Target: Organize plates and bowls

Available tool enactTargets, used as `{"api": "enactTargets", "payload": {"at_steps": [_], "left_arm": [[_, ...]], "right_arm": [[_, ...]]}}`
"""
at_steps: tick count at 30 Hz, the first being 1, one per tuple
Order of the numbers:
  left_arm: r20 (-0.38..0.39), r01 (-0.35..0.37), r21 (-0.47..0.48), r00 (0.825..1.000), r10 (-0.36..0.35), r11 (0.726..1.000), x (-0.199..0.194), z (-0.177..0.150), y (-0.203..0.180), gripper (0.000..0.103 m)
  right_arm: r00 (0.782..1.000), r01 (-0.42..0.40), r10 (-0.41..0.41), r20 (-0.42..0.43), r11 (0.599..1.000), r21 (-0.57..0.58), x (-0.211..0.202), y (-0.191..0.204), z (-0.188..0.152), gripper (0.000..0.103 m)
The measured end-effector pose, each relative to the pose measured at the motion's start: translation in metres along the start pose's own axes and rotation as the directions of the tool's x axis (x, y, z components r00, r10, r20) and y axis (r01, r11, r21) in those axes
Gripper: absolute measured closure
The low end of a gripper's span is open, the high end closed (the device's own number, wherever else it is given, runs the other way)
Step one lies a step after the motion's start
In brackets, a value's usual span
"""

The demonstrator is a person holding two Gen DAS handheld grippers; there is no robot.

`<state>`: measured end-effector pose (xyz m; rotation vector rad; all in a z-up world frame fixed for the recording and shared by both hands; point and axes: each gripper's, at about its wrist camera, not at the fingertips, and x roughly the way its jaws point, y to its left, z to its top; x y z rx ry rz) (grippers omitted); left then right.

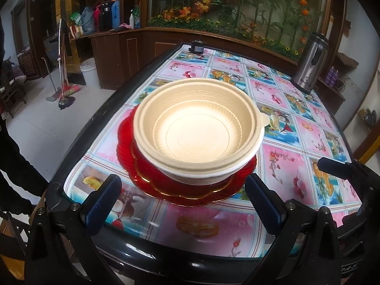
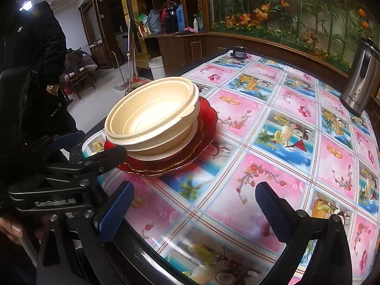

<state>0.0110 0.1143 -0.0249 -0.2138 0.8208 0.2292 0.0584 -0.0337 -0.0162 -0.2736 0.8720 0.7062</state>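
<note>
Cream bowls (image 1: 199, 133) are nested together and sit on stacked red plates (image 1: 147, 180) near the table's front left corner. The same stack shows in the right wrist view, bowls (image 2: 152, 116) on red plates (image 2: 204, 128). My left gripper (image 1: 182, 204) is open and empty, its fingers just in front of the plates' near rim. My right gripper (image 2: 194, 211) is open and empty over the tablecloth, to the right of the stack. The left gripper's finger (image 2: 104, 159) shows beside the plates.
The table (image 1: 296, 173) has a flowered cloth and a black rim. A steel thermos jug (image 1: 311, 64) stands at the far right. A small dark jar (image 1: 196, 46) sits at the far edge. A person in black (image 2: 35, 71) stands at the left.
</note>
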Motion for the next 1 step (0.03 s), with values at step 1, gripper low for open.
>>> {"api": "enactTargets", "payload": {"at_steps": [1], "left_arm": [[0.002, 0.003, 0.001, 1.000, -0.003, 1.000, -0.0001, 0.0000, 0.0002, 0.000]], "right_arm": [[1.000, 0.001, -0.001, 0.000, 1.000, -0.002, 0.0003, 0.0000, -0.0002, 0.000]]}}
